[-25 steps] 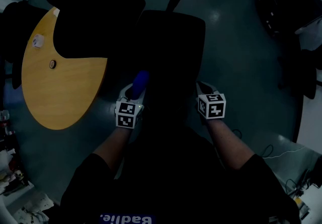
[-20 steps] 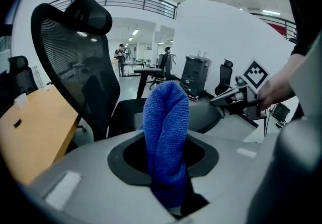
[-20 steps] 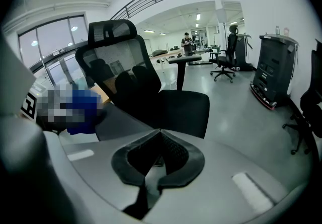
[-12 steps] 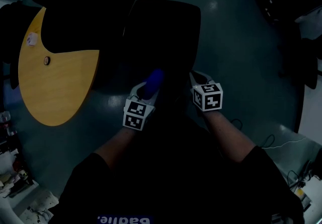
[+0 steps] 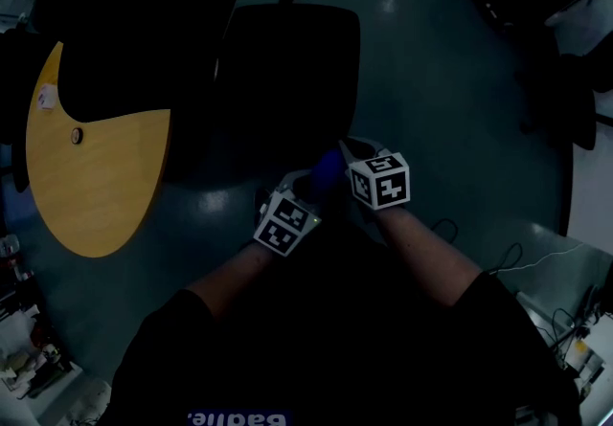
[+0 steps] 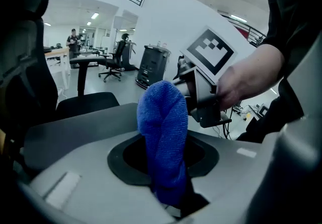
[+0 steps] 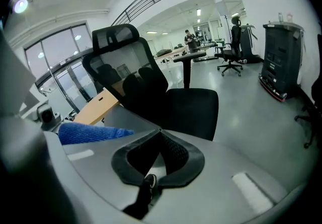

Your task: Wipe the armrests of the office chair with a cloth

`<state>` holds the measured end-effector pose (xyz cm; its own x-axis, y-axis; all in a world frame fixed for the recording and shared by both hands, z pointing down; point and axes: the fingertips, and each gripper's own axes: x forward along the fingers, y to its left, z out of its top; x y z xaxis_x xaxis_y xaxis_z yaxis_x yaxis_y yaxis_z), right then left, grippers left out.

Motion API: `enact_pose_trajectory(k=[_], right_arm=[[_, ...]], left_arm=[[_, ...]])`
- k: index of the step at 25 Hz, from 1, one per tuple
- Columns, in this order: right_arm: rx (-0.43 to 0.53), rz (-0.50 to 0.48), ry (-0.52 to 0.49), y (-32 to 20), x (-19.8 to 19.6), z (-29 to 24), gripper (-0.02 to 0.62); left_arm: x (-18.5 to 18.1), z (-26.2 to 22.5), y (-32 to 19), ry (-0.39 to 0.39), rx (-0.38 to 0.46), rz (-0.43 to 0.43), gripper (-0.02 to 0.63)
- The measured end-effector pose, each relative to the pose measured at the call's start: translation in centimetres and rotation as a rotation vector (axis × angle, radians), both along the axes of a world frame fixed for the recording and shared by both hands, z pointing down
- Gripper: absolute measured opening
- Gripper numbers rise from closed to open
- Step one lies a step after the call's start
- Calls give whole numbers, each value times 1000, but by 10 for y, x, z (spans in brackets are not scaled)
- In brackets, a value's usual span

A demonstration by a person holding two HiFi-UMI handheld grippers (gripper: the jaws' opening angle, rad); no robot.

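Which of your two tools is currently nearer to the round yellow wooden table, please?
Left. The left tool, shut on a blue towelling cloth, lies toward the round yellow wooden table; the right tool sits beside it on the far side.

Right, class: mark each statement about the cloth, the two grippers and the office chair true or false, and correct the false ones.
1. The left gripper grips a blue cloth. True.
2. The right gripper grips the cloth too. False: its jaws are together with nothing between them; the cloth is off to its side.
3. The cloth is pressed on the armrest of the office chair. False: it is held in the air, short of the chair.
4. A wooden table stands to the left of the chair. True.
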<state>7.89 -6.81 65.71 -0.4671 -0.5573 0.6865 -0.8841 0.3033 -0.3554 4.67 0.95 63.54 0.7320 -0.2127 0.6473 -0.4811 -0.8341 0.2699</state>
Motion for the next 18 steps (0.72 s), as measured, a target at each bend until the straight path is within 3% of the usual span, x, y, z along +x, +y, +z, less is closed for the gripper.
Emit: enact_pose_trajectory(k=[3,6,12,15,18], right_arm=[[-14,15,-28,3,7,2,5],[-10,46,-43,7,16,2,5],[-23,86,-62,20,18,6,5],[-24,95,-64,19,15,7,5],[-25,103,-59,18,13,8,5]], left_arm=[[6,1,4,5,-10,31,144],[-8,-13,-1,35,15,5,144],[-98,-69,-56,68,144,-251,143],[-154,-89,-99,24,210,-385,143],[-193,-88,-130,-44,261,-435,143]])
